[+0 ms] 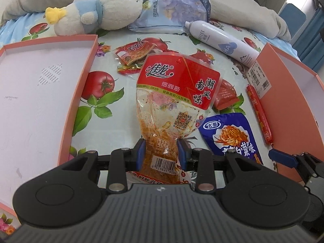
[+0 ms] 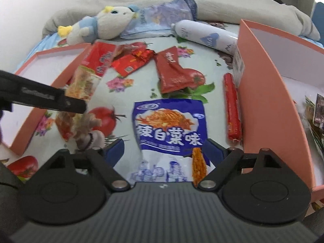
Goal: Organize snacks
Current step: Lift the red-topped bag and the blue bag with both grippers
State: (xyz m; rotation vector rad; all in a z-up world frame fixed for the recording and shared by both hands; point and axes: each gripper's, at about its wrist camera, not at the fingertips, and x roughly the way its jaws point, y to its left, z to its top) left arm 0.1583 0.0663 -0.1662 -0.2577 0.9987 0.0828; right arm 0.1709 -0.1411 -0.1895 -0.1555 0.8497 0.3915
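The left gripper (image 1: 161, 151) has its blue fingers (image 1: 140, 152) clamped on the lower end of a red-topped gluten snack bag (image 1: 174, 93), which hangs tilted above the bed (image 1: 113, 40) with its tomato-print sheet, between two pink box halves. The left box half (image 1: 40, 93) lies toward the bed's left edge, the right box half (image 2: 269, 105) toward its right edge, with some packets already inside it (too blurred to name).

The right gripper (image 2: 164, 151) has its fingers wide apart, on either side of a blue cabbage-flavour snack bag (image 2: 168, 125) that lies flat on the sheet; the pads do not press on it. A red sausage stick (image 2: 231, 107) lies just beside the right box wall. Further back lie a red sachet (image 2: 172, 73), a white spray bottle (image 2: 204, 37) and a plush toy (image 2: 101, 26).
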